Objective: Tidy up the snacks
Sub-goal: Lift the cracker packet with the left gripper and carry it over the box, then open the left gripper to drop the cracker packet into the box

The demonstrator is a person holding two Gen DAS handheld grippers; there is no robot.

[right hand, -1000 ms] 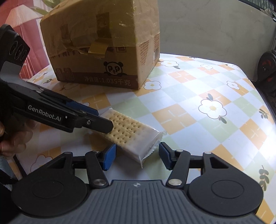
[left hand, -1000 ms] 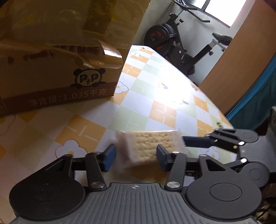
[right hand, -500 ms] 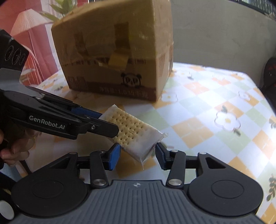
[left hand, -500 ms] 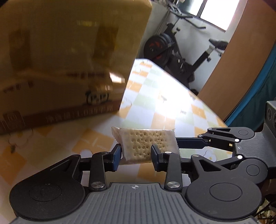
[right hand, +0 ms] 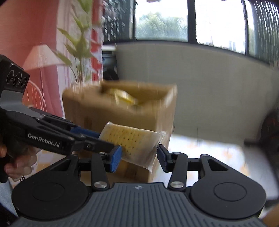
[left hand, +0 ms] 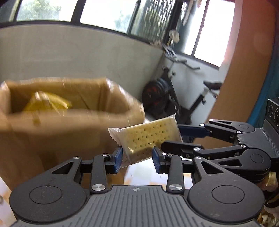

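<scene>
Both tools clamp one cracker packet (left hand: 148, 138) in the air, left tool (left hand: 136, 161) and right tool (right hand: 138, 158) at opposite ends. The open cardboard box (left hand: 69, 111) stands just beyond, its opening slightly higher.

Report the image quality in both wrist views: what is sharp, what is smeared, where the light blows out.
Left wrist view: the left gripper and cracker pack are sharp, the cardboard box is motion-smeared, and the windows blow out white. Right wrist view: the right gripper is crisp, the box and plant are streaked, and straight lines bow from fisheye distortion.
</scene>
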